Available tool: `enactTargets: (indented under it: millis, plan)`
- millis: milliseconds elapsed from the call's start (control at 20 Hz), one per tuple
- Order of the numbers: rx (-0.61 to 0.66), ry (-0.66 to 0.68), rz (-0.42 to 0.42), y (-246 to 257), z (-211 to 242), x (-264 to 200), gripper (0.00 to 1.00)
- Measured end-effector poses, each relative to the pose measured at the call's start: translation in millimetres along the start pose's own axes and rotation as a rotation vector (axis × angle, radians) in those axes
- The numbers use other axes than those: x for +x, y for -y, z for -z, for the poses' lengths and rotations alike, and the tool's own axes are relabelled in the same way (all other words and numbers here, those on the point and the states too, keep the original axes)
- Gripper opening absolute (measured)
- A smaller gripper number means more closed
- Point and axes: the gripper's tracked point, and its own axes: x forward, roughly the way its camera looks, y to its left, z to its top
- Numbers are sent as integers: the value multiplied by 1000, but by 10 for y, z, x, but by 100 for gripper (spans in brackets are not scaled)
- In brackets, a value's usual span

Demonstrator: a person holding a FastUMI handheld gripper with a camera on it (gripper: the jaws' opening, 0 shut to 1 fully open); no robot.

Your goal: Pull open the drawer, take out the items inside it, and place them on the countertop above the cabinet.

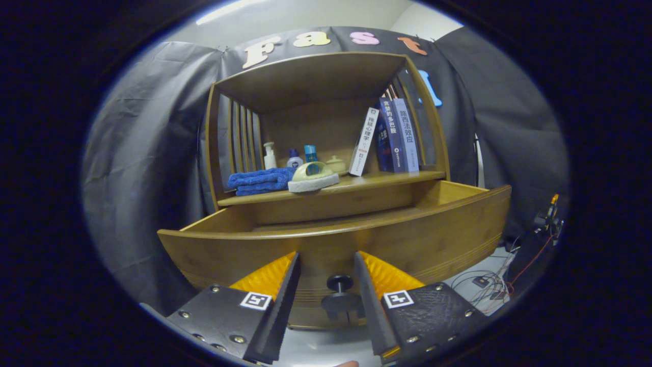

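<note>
Wooden cabinet [326, 153]: stands against the booth's dark cloth wall, with slatted sides and an open shelf compartment over a single drawer.

Drawer [336, 239]: pulled out toward the camera. Its long axis runs side to side, and the front panel faces the gripper squarely. The interior is seen from a low angle, and what it holds cannot be made out.

Countertop [387, 178]: the shelf surface directly above the drawer. Upright books [395, 135] occupy its right end, with one white book [363, 142] leaning against them. A folded blue towel [261, 181] lies at the left end. A pale green-handled scrubber [313, 177] sits just beside the towel at the front edge. Behind these stand a white pump bottle [269, 155], two small blue-capped bottles [301, 156] and a small cream lidded pot [336, 164].

Gripper [326, 265]: jaws spread, holding nothing. The fingers sit low before the drawer front, one to either side of the knob.

Knob [340, 283]: dark, round, mounted at the centre of the drawer front, between the fingers and touching neither.
</note>
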Motion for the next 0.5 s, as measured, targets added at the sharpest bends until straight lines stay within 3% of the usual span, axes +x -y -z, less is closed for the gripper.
enactTargets:
  millis: [500]
  plan:
    - [-20, -20, -39, -27, -53, 451, 65]
